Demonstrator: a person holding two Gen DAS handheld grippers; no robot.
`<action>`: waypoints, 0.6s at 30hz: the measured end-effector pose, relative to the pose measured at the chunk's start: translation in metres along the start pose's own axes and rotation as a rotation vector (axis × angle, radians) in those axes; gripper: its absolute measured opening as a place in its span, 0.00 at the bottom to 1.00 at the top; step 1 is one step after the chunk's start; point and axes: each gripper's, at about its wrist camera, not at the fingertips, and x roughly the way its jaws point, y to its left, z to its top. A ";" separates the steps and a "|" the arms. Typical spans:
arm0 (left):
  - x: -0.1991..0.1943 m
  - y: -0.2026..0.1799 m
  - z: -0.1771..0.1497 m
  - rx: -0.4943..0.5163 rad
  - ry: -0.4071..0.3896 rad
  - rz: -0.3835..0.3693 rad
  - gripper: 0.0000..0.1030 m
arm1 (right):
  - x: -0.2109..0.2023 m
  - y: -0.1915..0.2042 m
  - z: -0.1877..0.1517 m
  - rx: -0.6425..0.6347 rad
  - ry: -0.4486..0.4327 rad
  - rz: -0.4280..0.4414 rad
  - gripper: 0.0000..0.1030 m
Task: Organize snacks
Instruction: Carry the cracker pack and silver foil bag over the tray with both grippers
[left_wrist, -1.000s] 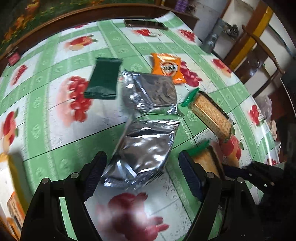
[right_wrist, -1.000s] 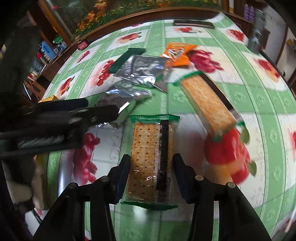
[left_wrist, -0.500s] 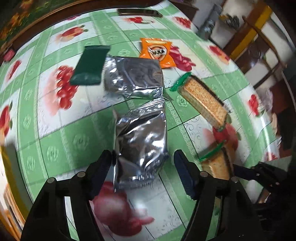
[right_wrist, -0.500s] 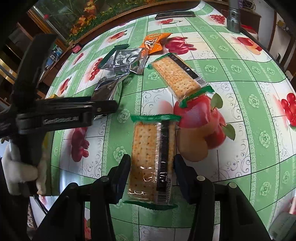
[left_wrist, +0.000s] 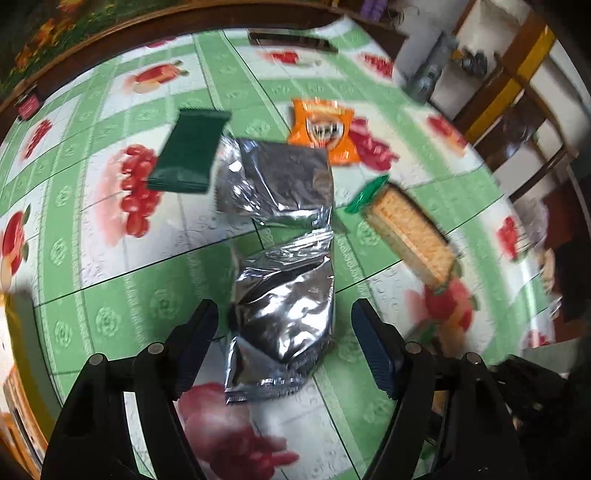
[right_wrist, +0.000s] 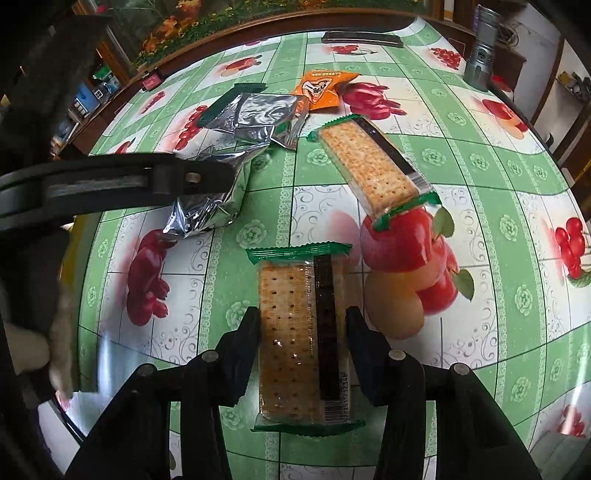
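Silver pouch (left_wrist: 282, 314) now straightened between opening left tool (left_wrist: 284, 332), untouched, cracker pack (right_wrist: 303, 332) between closing right tool (right_wrist: 301, 332), pads touching its sides, on bench (right_wrist: 480, 166).

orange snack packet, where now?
Far side of the table: the orange snack packet lies beside the upper silver pouch, at its right corner in both wrist views.

Fruit-print green tablecloth (right_wrist: 480, 155), wooden chair (left_wrist: 517, 122) beside it
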 end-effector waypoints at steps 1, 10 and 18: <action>0.006 -0.003 0.000 0.014 0.015 0.011 0.72 | -0.001 -0.002 -0.001 0.007 -0.002 0.007 0.46; -0.009 -0.011 -0.010 0.049 0.002 0.057 0.56 | -0.010 -0.016 -0.007 0.057 -0.014 0.059 0.46; -0.049 0.010 -0.030 -0.053 -0.064 0.024 0.53 | -0.023 -0.003 -0.006 0.026 -0.035 0.102 0.46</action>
